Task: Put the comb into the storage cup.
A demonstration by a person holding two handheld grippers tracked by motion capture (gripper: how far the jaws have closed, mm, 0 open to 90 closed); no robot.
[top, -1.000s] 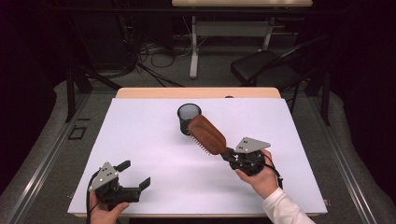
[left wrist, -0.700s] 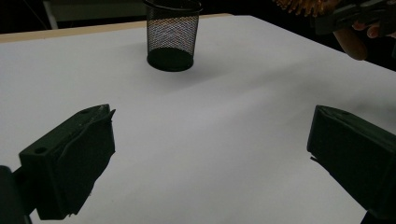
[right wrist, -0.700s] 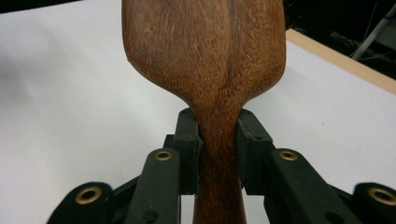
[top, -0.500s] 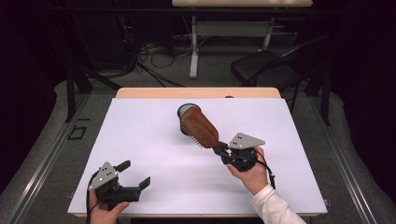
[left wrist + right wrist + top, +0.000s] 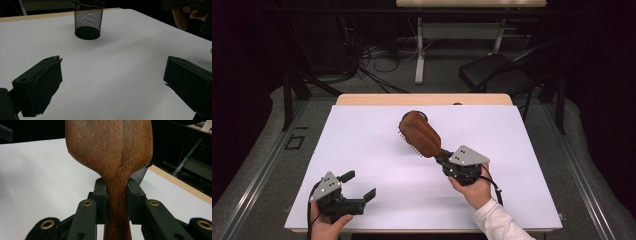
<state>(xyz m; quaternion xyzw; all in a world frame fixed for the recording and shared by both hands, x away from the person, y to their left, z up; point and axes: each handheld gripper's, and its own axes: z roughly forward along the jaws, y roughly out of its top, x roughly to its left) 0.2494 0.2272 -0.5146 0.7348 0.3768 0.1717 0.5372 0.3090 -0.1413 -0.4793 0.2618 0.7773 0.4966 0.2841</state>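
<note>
White tabletop: your right gripper point(image 5: 446, 161) clamps the wooden hairbrush point(image 5: 421, 134) by its handle, head up over the mesh pencil cup point(image 5: 88, 20), not yet dropped in; left gripper point(image 5: 361, 186) rests wide, empty.

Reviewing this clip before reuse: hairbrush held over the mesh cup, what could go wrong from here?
1. The right gripper pinches the hairbrush only at its thin handle, so the heavy head could pivot or slip.
2. The mesh cup stands free on the table; a nudge from the brush head might tip it.
3. The left gripper sits open and far off, so nothing steadies the cup.
</note>
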